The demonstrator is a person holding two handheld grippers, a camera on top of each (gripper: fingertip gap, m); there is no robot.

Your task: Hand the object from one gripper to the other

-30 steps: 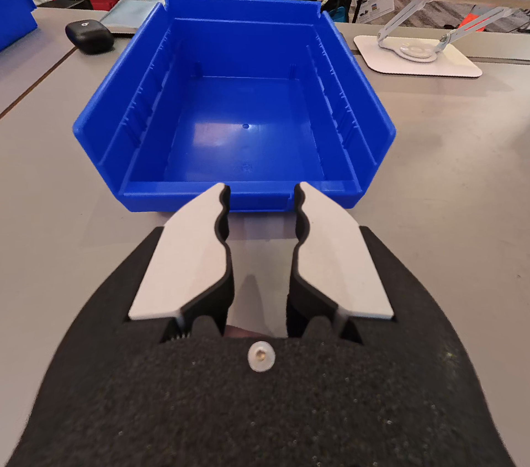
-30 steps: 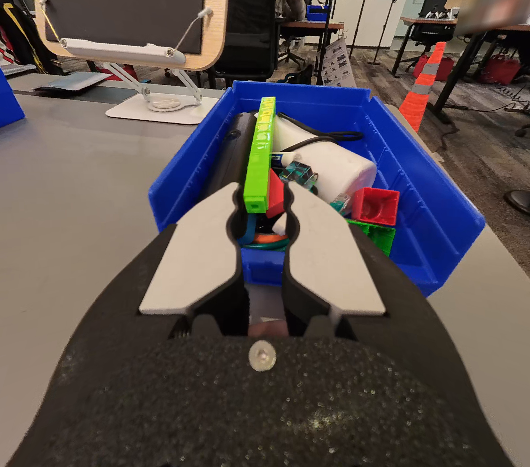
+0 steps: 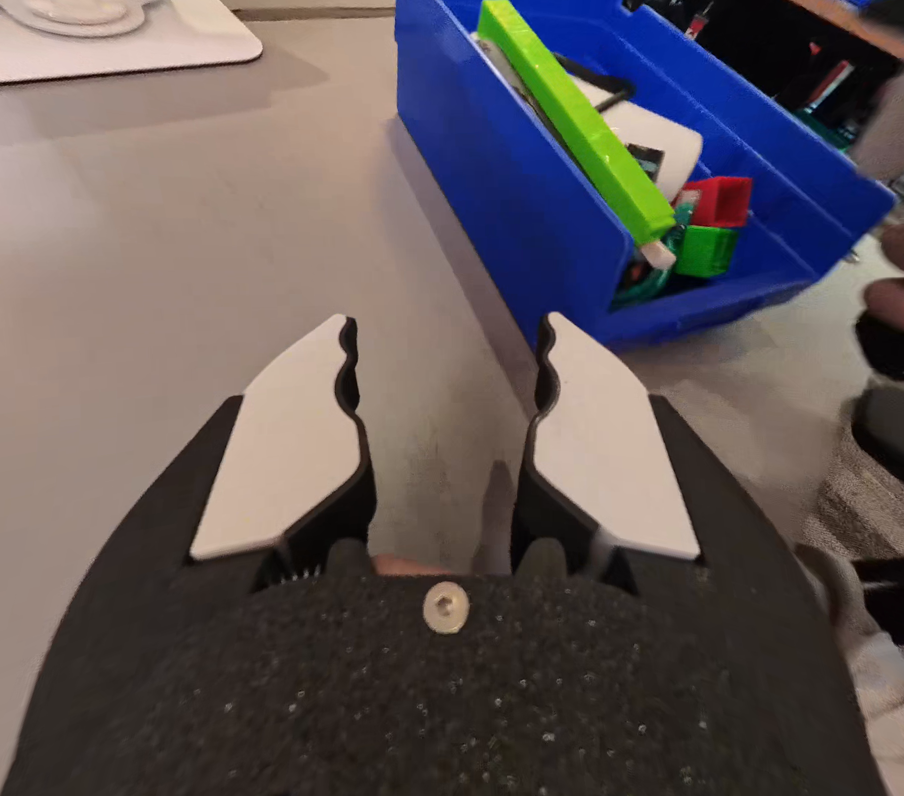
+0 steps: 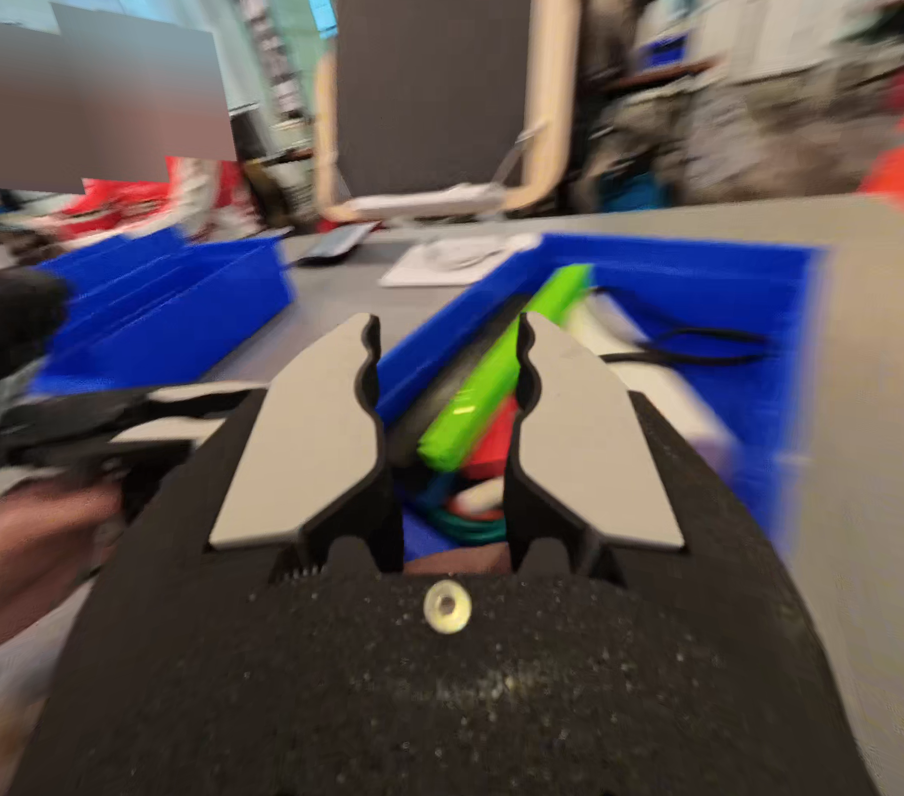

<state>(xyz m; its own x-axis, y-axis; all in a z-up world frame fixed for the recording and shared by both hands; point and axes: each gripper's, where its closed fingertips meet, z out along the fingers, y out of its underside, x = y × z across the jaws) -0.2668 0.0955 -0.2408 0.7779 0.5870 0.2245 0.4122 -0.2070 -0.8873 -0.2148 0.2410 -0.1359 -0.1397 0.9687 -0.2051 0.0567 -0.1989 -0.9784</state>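
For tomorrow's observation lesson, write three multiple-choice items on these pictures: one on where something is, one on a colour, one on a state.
1. Where does the long green bar lie?
A. In the full blue bin
B. On the bare table
C. Between a gripper's fingers

2. What colour is the open box beside the bar's near end?
A. Yellow
B. Red
C. Black

3. How are the left gripper and right gripper?
A. Both shut on an object
B. One holds the bar
C. Both open, empty

Answers: A, it leans across the bin's contents; B, its walls are red; C, only gaps show between their fingers.
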